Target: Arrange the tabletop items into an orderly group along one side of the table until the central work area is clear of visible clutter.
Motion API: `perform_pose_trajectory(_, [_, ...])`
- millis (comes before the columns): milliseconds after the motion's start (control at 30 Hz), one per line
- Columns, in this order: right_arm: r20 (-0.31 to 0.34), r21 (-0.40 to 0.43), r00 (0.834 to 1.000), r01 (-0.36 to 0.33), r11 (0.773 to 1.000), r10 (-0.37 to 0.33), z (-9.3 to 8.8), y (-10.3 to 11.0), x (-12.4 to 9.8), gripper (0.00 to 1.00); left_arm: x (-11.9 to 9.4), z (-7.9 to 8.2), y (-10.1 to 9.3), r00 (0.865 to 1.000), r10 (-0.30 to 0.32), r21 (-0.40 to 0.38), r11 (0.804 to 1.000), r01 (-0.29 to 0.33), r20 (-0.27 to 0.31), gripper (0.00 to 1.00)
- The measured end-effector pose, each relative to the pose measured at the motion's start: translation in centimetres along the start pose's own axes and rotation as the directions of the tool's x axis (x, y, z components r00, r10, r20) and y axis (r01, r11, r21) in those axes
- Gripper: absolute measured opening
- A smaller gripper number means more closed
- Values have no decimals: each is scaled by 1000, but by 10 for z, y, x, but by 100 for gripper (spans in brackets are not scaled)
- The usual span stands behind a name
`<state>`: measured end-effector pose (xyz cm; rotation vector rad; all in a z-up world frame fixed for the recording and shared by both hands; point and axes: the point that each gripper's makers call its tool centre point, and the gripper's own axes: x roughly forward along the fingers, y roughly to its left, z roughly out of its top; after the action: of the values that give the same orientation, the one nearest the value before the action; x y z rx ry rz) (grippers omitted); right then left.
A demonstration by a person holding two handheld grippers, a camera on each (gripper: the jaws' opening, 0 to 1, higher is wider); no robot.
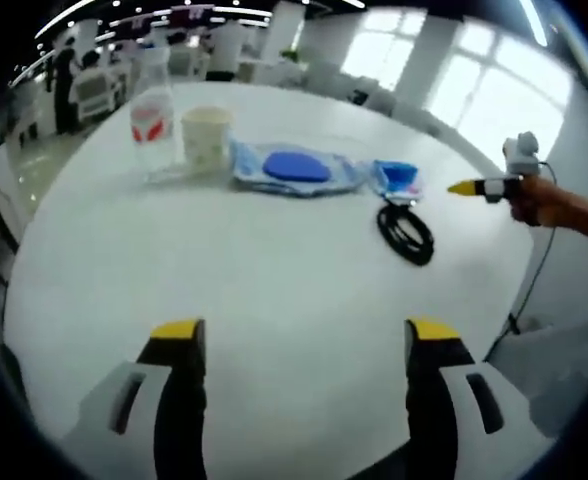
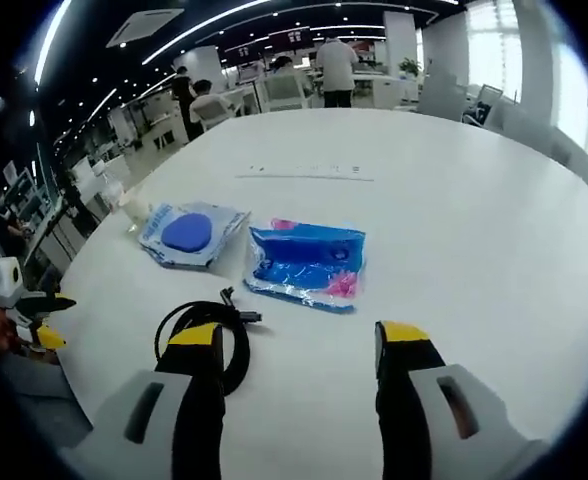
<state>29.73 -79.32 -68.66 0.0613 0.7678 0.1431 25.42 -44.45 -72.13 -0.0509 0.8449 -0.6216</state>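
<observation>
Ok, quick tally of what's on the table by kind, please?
Clear bottles: 1
Paper cups: 1
Plastic packets: 2, the one with the blue disc and the blue and pink one
Coiled black cables: 1
Total: 5

In the left gripper view a row of items lies across the far part of the white table point(image 1: 274, 290): a clear plastic bottle point(image 1: 152, 125) with a red label stands upright just beside a pale paper cup point(image 1: 206, 138), then a clear packet holding a blue round pad point(image 1: 294, 168) lies flat, then a smaller blue packet point(image 1: 397, 177). A coiled black cable point(image 1: 406, 232) lies flat on the table just nearer than the blue packet, apart from it.
</observation>
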Motion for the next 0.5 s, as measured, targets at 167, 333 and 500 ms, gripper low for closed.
perform_pose_trajectory(167, [-4, -13, 1000, -2, 1000, 2, 7, -2, 4, 62, -1, 0, -1, 1000, -4, 5, 1000, 4, 3, 79])
perform_pose_trajectory(333, [-13, -29, 1000, -2, 1000, 1, 10, -8, 7, 61, 1, 1, -3, 1000, -11, 19, 1000, 11, 3, 79])
perform_pose_trajectory(500, [-22, -39, 1000, -2, 999, 2, 11, -15, 10, 61, -1, 2, -2, 1000, -8, 15, 1000, 8, 7, 79])
